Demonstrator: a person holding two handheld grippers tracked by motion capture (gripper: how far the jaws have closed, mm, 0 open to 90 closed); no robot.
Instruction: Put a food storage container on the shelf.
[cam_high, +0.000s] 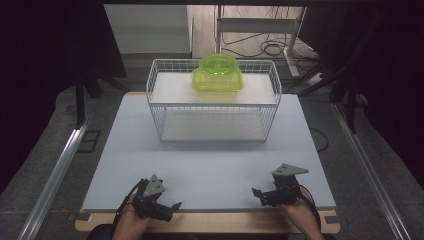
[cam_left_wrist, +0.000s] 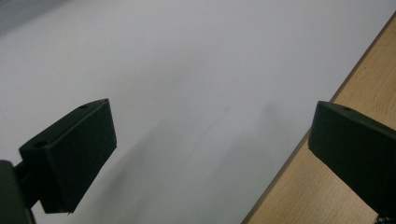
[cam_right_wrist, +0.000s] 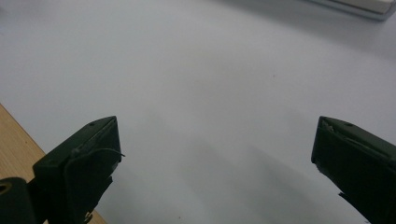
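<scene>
Your left tool (cam_high: 167, 207) sits at the near left edge of the counter (cam_high: 210, 165), jaws spread wide over the pale sheet and the wooden lip, holding nothing. Your right tool (cam_high: 265, 195) rests near the front right edge, jaws just as wide and empty. The green plastic container (cam_high: 218, 75) stands on the top shelf of the white wire rack (cam_high: 213, 102), well apart from both tools.

A pale table (cam_high: 210, 165) carries a wire basket (cam_high: 213, 107).
</scene>
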